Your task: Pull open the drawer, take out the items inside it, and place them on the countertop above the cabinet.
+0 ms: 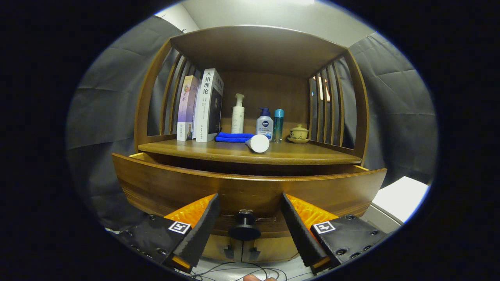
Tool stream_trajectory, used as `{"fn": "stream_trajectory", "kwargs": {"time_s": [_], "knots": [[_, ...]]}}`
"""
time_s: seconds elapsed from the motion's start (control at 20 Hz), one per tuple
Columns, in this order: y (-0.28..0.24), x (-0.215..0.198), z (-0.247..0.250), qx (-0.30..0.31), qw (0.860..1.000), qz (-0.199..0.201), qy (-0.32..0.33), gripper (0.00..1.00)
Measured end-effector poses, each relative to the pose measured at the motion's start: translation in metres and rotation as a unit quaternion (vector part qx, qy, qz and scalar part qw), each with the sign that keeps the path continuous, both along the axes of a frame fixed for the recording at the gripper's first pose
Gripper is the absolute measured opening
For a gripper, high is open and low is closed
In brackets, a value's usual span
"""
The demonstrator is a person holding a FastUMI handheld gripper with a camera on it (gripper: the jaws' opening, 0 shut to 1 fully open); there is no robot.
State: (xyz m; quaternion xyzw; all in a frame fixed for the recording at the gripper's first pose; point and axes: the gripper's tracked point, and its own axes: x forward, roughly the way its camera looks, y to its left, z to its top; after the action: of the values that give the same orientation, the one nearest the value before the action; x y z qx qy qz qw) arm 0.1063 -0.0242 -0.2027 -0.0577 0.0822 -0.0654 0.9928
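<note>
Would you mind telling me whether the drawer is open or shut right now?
Open: the drawer front stands out from the cabinet, with a dark gap behind it under the countertop. The open tongs straddle its knob without touching.

books (203, 105) | pump bottles (238, 114) | blue cloth (233, 136) | lidded cup (299, 132)

You are facing a staged home corner set up inside a recording booth. A wooden cabinet (250, 117) with slatted sides stands at the centre of the frame, its drawer (250, 187) pulled out, books (203, 105) and toiletry bottles (258, 119) on its countertop (242, 153). Creased grey cloth (105, 105) hangs at left and right, and loose cables (234, 271) lie at the bottom.
</note>
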Motion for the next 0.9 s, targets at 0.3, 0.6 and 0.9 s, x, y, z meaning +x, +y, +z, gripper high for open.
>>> {"fn": "stream_trajectory", "kwargs": {"time_s": [0.3,0.6,0.9], "knots": [[-0.003,0.032,-0.001,-0.005,1.0,-0.001,-0.004,0.98],[-0.003,0.058,0.0,-0.007,1.0,-0.006,0.003,0.98],[-0.007,0.063,-0.004,-0.03,0.999,-0.003,0.018,0.98]]}}
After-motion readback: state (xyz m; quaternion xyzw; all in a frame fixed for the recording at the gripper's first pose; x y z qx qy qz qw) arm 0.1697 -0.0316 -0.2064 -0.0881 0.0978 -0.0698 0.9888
